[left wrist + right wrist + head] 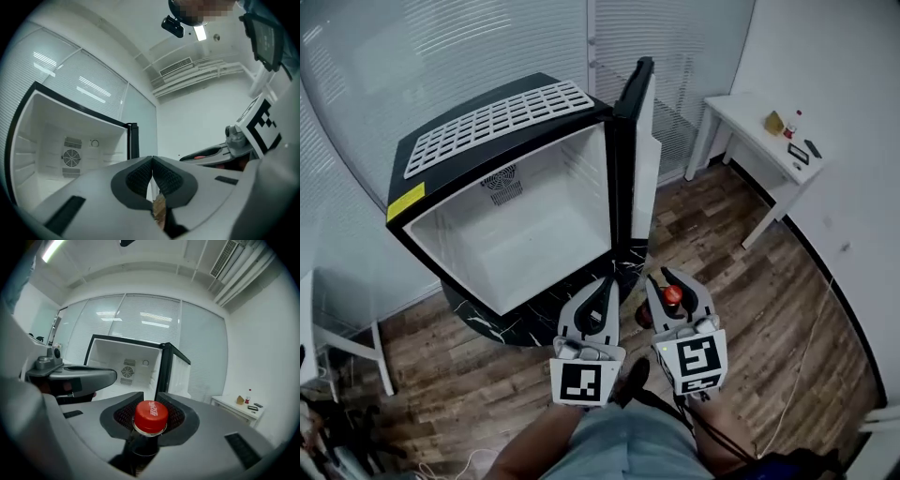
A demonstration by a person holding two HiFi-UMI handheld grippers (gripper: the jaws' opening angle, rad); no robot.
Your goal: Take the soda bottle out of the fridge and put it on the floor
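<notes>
The wooden floor (769, 309) fills the room below me, from about 3 o'clock round to 8 o'clock in the head view. The fridge (497, 122) stands on it at 11 o'clock. It is a black box with a white inside, and I can see nothing on its white walls but a fan grille (501, 183) on the back wall. Its door (636, 141) is swung wide open and stands edge-on at 12 o'clock. A white table (741, 112) sits against the wall at 2 o'clock, well apart from the fridge, with a few small things (789, 127) on it that are too small for me to name.

Both of my tools are at 6 o'clock, side by side and close to my body, pointing toward the fridge's lower front edge. My left tool (604, 283) has its pads pressed together at the tips with nothing between them. My right tool (677, 279) is closed partway round the neck of the soda bottle (143, 446), with the pads pressing on either side just under its red cap (151, 416). The bottle is outside the fridge, hanging upright from that tool above the floor near the foot of the open door. Whether its base touches the boards I cannot tell.
</notes>
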